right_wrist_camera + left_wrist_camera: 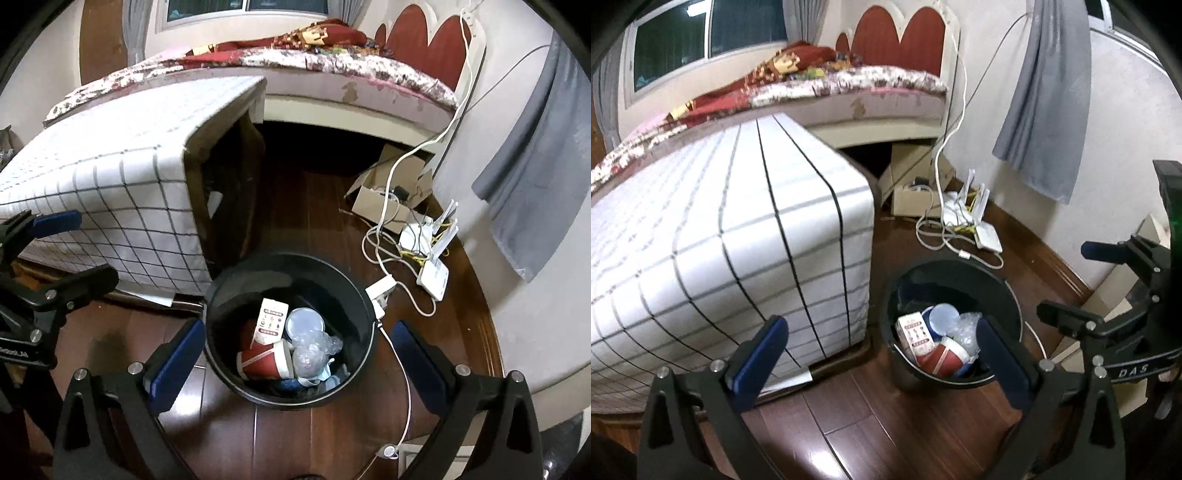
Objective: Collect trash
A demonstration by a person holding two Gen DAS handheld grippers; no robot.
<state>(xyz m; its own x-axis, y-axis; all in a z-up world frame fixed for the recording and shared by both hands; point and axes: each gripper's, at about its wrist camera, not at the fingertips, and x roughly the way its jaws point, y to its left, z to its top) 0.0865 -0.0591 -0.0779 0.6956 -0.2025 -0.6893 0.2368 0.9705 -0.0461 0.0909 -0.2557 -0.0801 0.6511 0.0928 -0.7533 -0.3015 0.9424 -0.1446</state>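
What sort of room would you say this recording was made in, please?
Most likely a bedroom in a home: a bed with a scalloped red headboard stands under a curtained window, and a black trash bin sits on the wooden floor.

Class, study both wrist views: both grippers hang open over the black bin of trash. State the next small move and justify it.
Probably lift both grippers away and look for more trash. The left gripper and right gripper are open and hold nothing, while the red cup, carton and crumpled plastic already lie inside the black bin.

"DAS" on right gripper (1067, 288) body.
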